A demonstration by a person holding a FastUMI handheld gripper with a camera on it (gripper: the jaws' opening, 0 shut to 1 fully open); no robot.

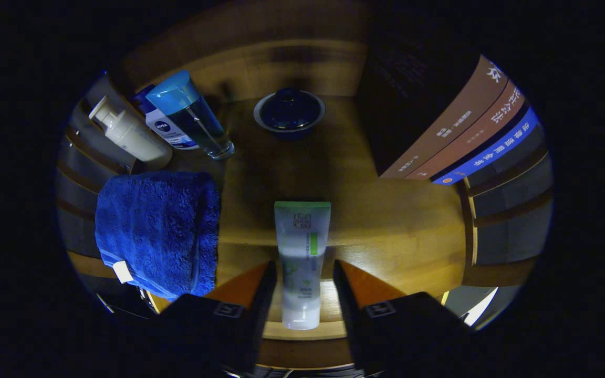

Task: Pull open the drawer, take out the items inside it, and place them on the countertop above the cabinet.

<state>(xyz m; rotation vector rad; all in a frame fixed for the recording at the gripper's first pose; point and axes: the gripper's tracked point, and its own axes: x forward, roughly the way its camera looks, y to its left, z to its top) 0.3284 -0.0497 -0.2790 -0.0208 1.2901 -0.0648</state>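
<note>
Gripper view, looking down on a wooden surface (pixel 386 231). One tube (pixel 301 257), white and green, lies flat on it with its cap end between the two fingers of the claw (pixel 302 278). A gap shows on each side of the tube, so the fingers stand apart and neither presses on it: claw released.

Count of other things on the surface:
- One folded blue towel (pixel 158 231), beside the tube, with a small white tag at its near corner.
- Three bottles grouped beyond the towel: one cream pump bottle (pixel 129 134), one white bottle with a blue label (pixel 163 126), one clear bottle with a blue cap (pixel 192 115). The clear one partly hides the labelled one.
- One dark lidded bowl (pixel 289 113), well beyond the tube's flat end.
- Three books (pixel 465 131) standing side by side, spines facing the claw: two brown, one blue.

Drawer: cannot tell where it is.
</note>
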